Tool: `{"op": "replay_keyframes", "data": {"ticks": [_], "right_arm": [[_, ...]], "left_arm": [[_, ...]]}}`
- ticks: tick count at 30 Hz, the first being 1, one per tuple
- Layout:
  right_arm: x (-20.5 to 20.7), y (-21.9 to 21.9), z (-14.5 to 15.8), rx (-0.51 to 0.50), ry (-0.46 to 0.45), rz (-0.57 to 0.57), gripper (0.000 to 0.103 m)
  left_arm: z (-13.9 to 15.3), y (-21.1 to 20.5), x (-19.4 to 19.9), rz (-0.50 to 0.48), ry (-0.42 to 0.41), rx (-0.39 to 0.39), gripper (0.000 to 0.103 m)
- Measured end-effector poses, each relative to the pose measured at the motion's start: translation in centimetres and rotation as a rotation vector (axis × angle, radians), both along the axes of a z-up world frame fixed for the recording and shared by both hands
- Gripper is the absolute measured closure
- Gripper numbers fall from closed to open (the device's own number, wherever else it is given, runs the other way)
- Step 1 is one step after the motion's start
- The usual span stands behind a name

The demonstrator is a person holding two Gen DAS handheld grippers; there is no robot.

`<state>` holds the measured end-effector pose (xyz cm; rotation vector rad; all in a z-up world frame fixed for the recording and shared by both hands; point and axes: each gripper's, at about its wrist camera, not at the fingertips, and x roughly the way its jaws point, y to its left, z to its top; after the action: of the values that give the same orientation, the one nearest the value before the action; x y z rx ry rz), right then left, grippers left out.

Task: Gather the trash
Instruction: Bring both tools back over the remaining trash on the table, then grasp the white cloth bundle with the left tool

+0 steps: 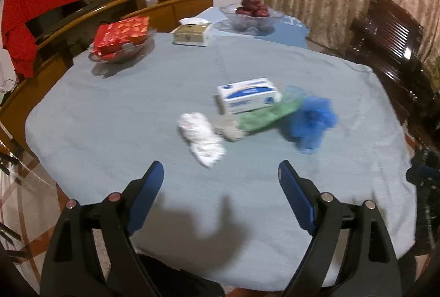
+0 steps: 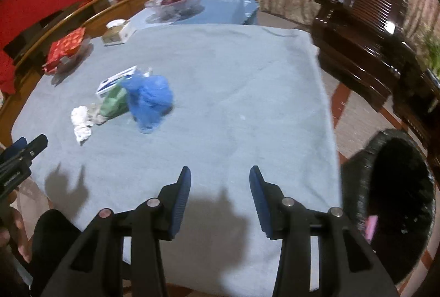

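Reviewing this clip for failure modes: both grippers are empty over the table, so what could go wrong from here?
The trash sits bunched: the white crumpled tissue, green wrapper and blue bag touch or overlap beside the white and blue box, so a grab may drag neighbours along. The black bin stands off the table edge; a loose drop could miss it.

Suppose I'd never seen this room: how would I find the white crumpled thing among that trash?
Start at the table under its pale blue cloth and find the litter heap near its middle, beside the white and blue box. The white wad lies at the end of the heap, next to a small grey scrap. It alone is plain white and crumpled; its neighbours are green or blue.
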<state>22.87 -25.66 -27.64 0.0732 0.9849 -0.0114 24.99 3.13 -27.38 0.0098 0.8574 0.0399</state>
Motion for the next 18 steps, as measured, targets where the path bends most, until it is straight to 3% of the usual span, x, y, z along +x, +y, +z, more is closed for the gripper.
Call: {"op": "replay_keyframes", "data": {"ticks": [6,18], "right_arm": [[2.5,3.3,-1.3,0.013,0.008,0.037,0.059],[6.9,6.8,-4.0,0.005,0.044,0.084,0.059]], "left_arm": [[-1.9,3.3,2.1,0.009,0.032,-0.004,0.02],[-6.6,3.1,7.1,-0.035,0.093,0.009,0.02]]}}
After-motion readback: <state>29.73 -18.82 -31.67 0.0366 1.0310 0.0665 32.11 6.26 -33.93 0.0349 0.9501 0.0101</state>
